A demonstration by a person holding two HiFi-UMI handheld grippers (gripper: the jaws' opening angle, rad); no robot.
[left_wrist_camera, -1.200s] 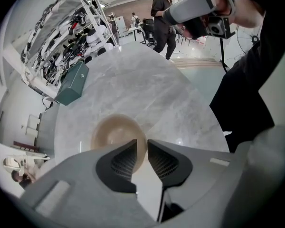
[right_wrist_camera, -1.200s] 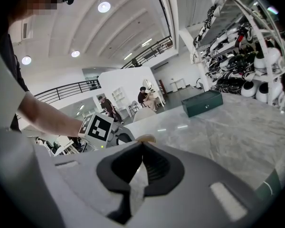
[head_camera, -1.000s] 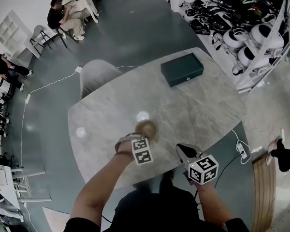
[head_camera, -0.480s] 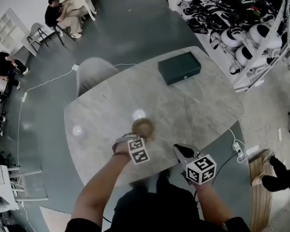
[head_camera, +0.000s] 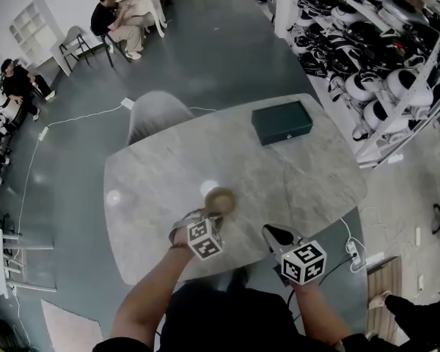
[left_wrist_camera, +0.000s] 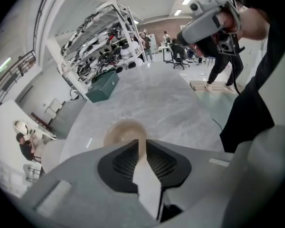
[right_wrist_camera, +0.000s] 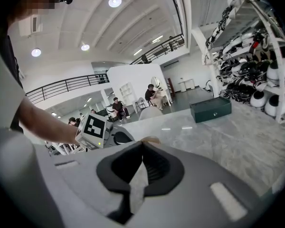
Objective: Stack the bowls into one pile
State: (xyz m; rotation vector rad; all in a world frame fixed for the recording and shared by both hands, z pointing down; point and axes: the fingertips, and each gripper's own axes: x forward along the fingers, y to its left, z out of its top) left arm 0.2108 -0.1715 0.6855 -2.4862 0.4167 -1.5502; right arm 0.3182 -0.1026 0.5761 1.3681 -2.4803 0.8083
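Observation:
A tan bowl (head_camera: 221, 201) sits near the front of the grey marble table (head_camera: 301, 174). My left gripper (head_camera: 213, 216) reaches it from the near side. In the left gripper view the bowl (left_wrist_camera: 125, 131) lies just beyond the jaws. They have closed within the last second, and my left gripper (left_wrist_camera: 141, 144) now pinches the bowl's near rim. To the right, my right gripper (head_camera: 273, 234) is shut and empty above the table's front edge. In the right gripper view my right gripper (right_wrist_camera: 142, 147) points across the table, and the bowl's rim (right_wrist_camera: 150, 139) peeks over its jaws.
A dark green box (head_camera: 281, 122) lies at the table's far right. A grey chair (head_camera: 155, 112) stands behind the far edge. Shelves of white and black gear (head_camera: 381, 64) line the right side. People sit at desks at the far left (head_camera: 117, 17).
My left gripper has closed on the bowl's near rim and risen slightly. The right gripper has stayed put. The head view has shifted a little.

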